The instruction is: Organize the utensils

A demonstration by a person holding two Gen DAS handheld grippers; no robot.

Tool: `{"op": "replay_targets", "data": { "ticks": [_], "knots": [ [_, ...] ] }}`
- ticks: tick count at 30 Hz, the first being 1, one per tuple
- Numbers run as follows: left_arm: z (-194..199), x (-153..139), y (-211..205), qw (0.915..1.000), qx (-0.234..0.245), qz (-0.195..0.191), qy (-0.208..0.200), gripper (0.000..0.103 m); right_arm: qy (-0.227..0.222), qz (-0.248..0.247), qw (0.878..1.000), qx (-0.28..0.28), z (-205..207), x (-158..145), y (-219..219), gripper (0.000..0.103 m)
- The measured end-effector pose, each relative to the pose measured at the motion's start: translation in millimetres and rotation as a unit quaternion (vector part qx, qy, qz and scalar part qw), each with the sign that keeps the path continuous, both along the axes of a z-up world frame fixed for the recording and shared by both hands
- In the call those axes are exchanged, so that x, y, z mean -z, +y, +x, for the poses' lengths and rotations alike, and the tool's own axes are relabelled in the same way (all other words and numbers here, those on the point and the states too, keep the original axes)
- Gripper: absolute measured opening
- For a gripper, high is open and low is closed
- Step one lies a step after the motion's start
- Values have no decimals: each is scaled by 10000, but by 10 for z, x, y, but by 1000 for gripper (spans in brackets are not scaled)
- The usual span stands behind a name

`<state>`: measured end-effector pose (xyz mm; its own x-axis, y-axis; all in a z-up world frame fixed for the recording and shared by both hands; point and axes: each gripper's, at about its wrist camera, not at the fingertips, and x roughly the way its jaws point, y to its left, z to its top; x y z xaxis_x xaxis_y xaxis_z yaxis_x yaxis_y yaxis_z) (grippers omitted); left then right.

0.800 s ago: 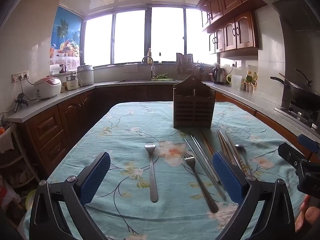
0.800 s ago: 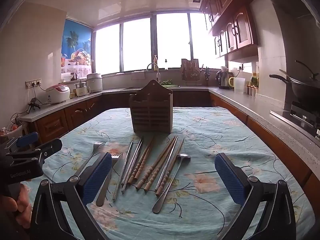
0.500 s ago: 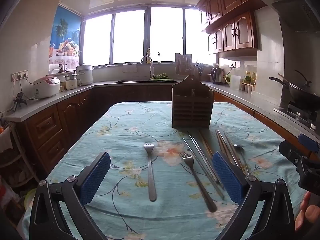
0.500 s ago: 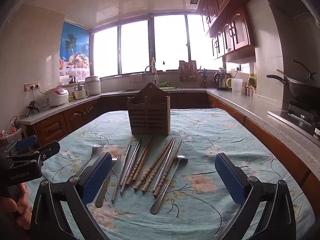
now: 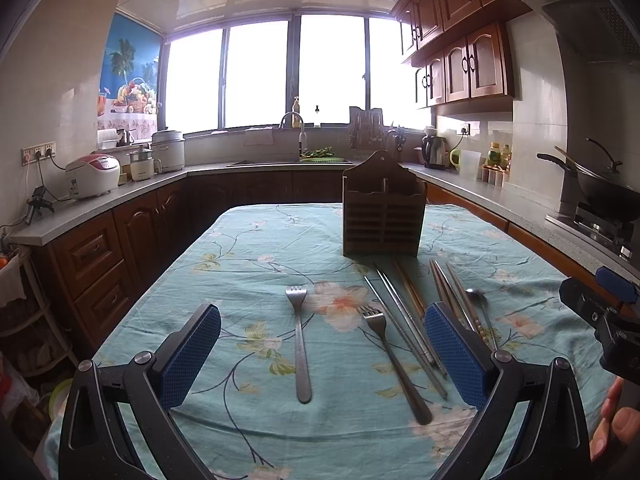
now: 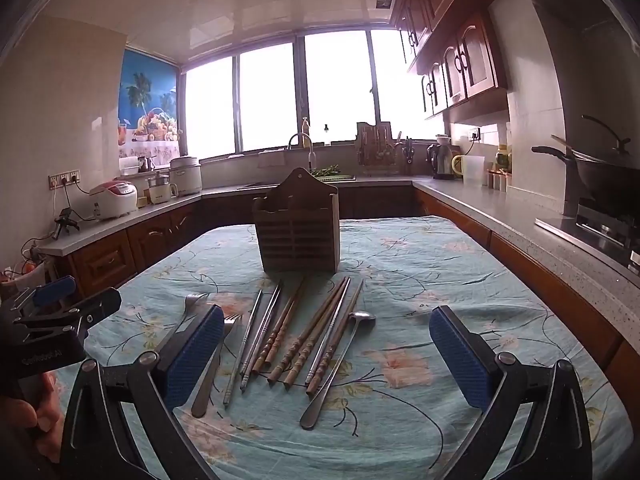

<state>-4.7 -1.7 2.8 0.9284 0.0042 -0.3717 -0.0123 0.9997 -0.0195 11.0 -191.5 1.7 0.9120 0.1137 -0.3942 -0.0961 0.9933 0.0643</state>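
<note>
Jaws of both grippers gape wide, empty; silver metal forks (image 5: 299, 344) lie lengthwise, tines toward twelve o'clock, facing the slatted brown wooden holder (image 5: 383, 214).

The cloth (image 5: 248, 264) on the desk is pale teal, printed with dark trailing stems, green leaves and peach-pink blossoms; the fingers (image 5: 192, 354) carry blue pads with a fine dotted texture on black frames; ahead of them the holder (image 6: 298, 228) is dark brown wood with slatted fronts; between the left fingers, two forks (image 5: 300, 340) are dull silver; between the right fingers, the wooden chopsticks (image 6: 304, 338) are mid-brown with ringed ends, the metal chopsticks (image 6: 260, 328) grey-silver, the spoon (image 6: 340, 364) silver; the cabinets (image 5: 460, 64) are reddish-brown; the poster (image 6: 148, 108) is bright blue with palms and fruit.
</note>
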Motion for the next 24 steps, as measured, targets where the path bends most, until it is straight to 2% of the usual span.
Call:
{"op": "replay_targets", "data": {
  "ticks": [24],
  "knots": [
    [-8, 36, 11, 10000, -20, -66, 28, 102, -13, 69, 9999, -102, -3, 20, 52, 103]
  ]
}}
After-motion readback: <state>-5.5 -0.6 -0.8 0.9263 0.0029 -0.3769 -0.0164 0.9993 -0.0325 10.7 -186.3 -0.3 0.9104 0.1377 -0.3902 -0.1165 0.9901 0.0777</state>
